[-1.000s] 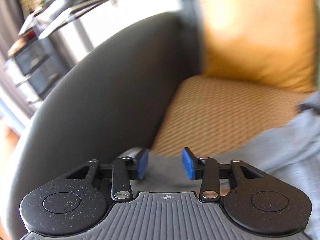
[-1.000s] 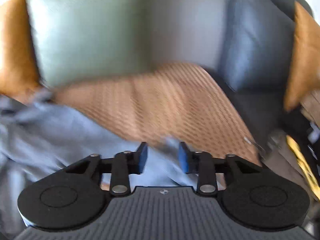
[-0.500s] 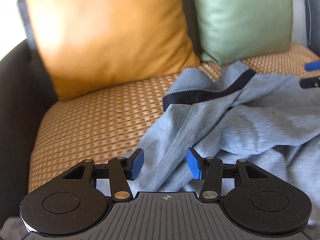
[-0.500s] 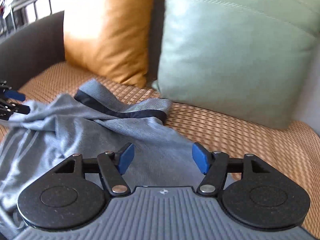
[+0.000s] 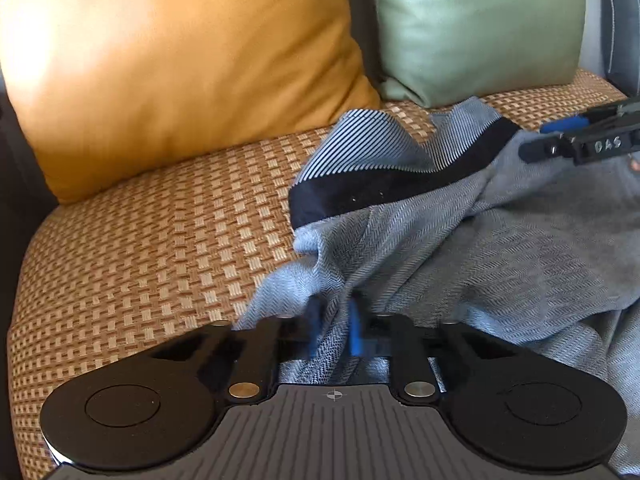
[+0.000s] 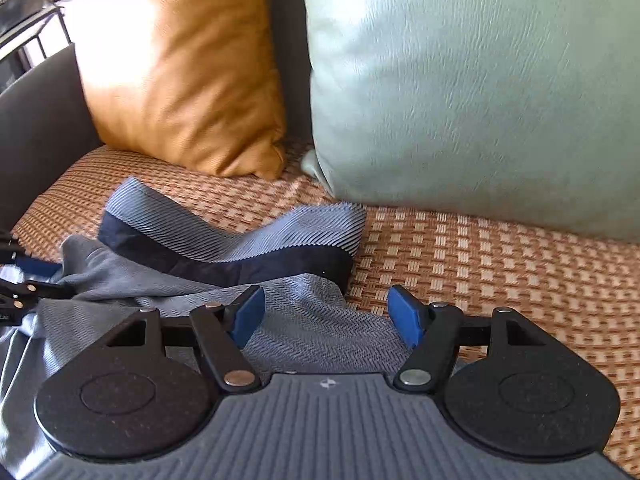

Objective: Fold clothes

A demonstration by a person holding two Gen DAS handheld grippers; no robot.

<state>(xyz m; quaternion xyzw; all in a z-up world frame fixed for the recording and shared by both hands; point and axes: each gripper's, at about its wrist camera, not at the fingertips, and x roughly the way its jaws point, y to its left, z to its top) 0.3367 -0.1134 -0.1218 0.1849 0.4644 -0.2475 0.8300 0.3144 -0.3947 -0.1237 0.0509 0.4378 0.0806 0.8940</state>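
A crumpled blue-grey garment [image 5: 460, 240] lies heaped on the woven seat of the sofa [image 5: 140, 240], toward the seat's front edge, with its dark-banded hem [image 6: 224, 264] turned up toward the back where an orange cushion [image 5: 180, 64] and a green cushion [image 6: 480, 92] lean. It looks like the very start of the fold: the cloth is still bunched, so it has to be taken by two points and spread before anything can be laid over.

The left claw [image 5: 334, 332] is clamped shut on a ridge of the garment near the seat's front edge, fabric pinched between its blue pads; the blur there fits a grip only just made. It takes the cloth on the side nearer the orange cushion, probably to anchor that end.

The right claw [image 6: 326, 316] hangs over the other end, just below the banded hem, its jaws spread wide with cloth under them but nothing pressed. That stance suggests it is lining up for a matching pinch, so both ends can be lifted together.
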